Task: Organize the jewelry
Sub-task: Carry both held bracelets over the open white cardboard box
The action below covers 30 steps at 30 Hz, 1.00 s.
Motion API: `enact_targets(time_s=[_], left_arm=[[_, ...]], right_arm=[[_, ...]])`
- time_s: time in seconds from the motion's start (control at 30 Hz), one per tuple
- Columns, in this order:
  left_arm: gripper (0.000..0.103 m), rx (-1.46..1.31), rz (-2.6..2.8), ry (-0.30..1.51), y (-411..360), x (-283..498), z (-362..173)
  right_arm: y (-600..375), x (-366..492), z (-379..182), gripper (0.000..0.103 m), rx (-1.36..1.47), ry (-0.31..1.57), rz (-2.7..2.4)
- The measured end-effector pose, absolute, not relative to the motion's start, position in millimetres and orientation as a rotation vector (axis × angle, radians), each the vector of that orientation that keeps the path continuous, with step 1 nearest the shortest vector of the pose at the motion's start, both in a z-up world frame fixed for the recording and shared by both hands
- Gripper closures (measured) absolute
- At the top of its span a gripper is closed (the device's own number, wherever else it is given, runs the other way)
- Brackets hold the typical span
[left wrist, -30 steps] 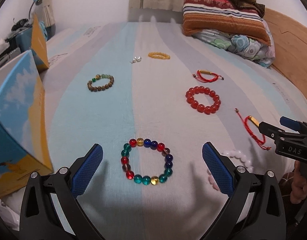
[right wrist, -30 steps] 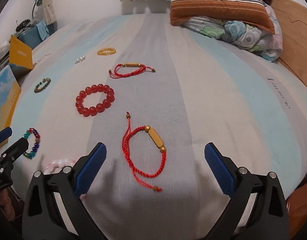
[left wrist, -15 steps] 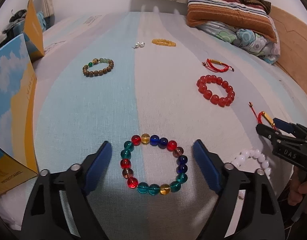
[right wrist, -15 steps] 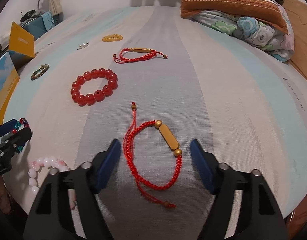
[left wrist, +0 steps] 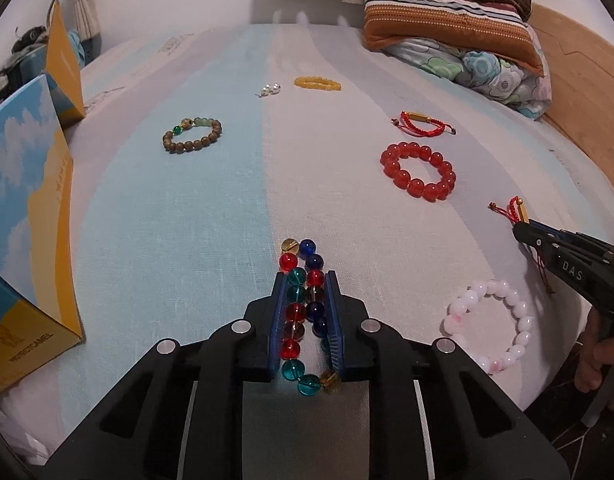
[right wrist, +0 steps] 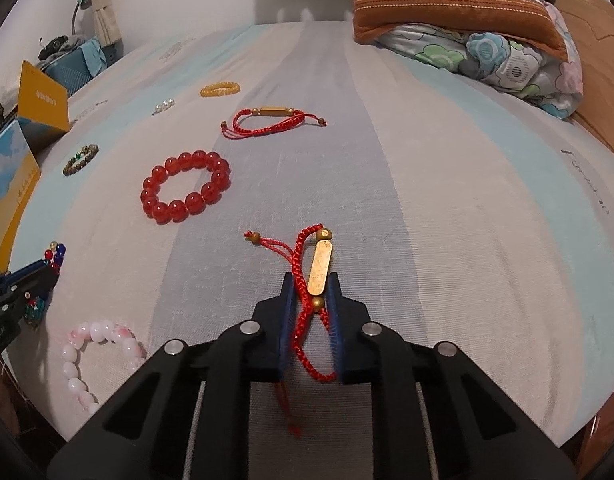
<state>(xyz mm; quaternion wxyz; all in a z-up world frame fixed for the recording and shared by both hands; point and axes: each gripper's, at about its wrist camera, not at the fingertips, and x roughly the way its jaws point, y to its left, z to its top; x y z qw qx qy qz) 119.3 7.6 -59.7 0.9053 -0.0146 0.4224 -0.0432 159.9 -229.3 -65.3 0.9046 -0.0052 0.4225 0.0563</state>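
Observation:
On the striped bedsheet [left wrist: 167, 240], my left gripper [left wrist: 305, 280] has its jaws closing on the multicoloured bead bracelet [left wrist: 295, 312]. Its blue pads squeeze the ring into a narrow double row. In the right wrist view my right gripper [right wrist: 311, 280] has its jaws closing on the red cord bracelet with a gold bar [right wrist: 321, 266], pinched flat between the pads. Both bracelets still lie on the sheet. A pink-white bead bracelet [left wrist: 519, 324] lies between the two grippers.
Further back lie a red bead bracelet [left wrist: 417, 188], a second red cord bracelet [left wrist: 421, 122], a brown wooden bracelet [left wrist: 187, 146], a yellow bracelet [left wrist: 317, 83] and pearl earrings [left wrist: 271, 89]. A blue-and-yellow box [left wrist: 23, 220] stands left. Pillows [left wrist: 447, 20] sit back right.
Both grippers went from wide open to closed, the left around the multicoloured bracelet and the right around the red cord bracelet. Each bracelet got squashed narrow. The hands hardly moved.

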Motion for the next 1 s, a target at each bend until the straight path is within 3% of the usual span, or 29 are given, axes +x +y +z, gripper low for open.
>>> enact_targets(time_s=[1.0], left_arm=[[0.094, -0.012, -0.089, 0.881, 5.3, 105.4, -23.4]], right_arm=[[-251.6, 144.9, -24.0, 0.089, 0.099, 0.832, 0.123]])
